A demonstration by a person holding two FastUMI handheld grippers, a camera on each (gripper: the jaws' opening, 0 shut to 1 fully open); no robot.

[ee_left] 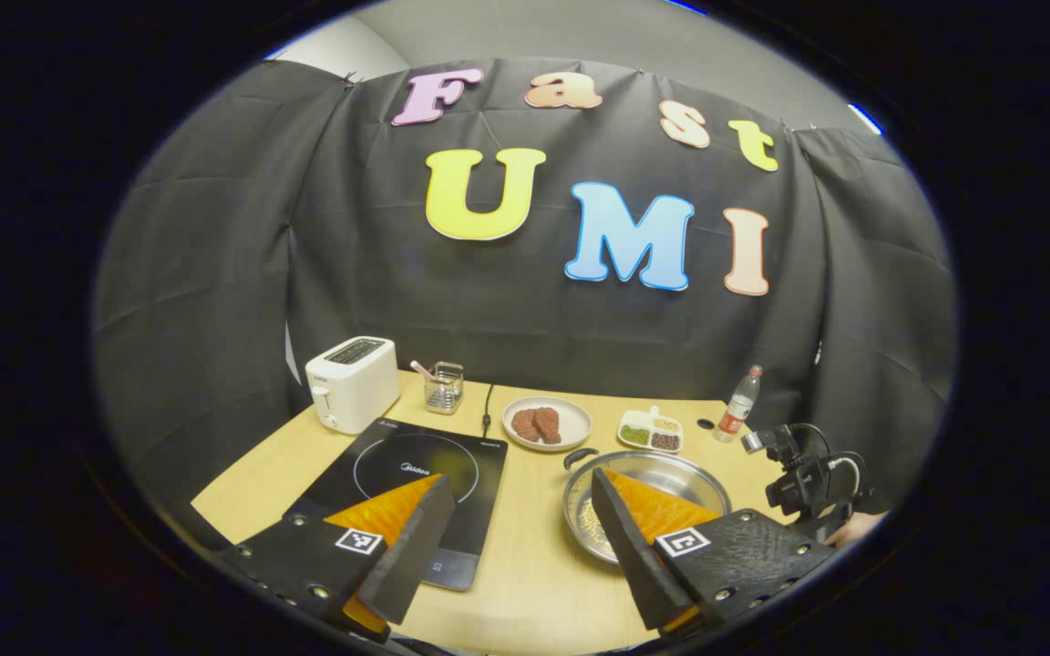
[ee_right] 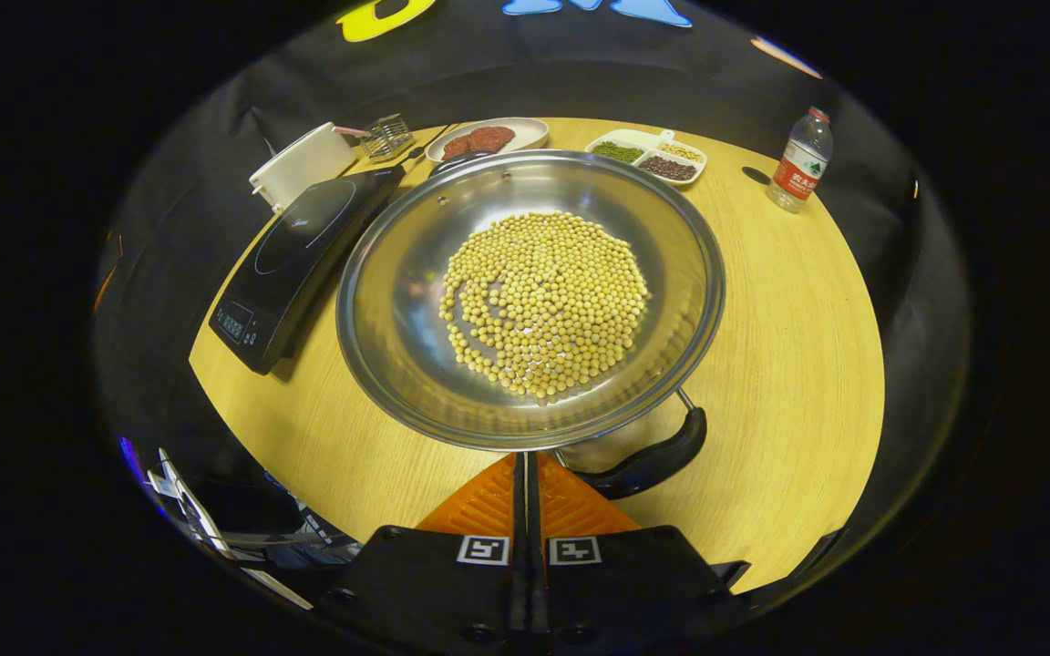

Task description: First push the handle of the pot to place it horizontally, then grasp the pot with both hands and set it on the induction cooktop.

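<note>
The right gripper (ee_right: 525, 492), jaws closed and empty, nears the pot (ee_right: 530, 296) handle (ee_right: 648, 460) to push it; the left gripper (ee_left: 520, 528), jaws wide open, waits.

Black bodies with round screws and small square black-and-white markers are seen on the left gripper (ee_left: 520, 510) and the right gripper (ee_right: 526, 478).

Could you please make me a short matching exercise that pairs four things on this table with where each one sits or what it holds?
1. pot
2. induction cooktop
3. water bottle
4. round plate

A. far right of the table
B. bare, beside the toaster
C. holds yellow beans
D. holds two reddish-brown pieces

Pairs: 1-C, 2-B, 3-A, 4-D
</note>
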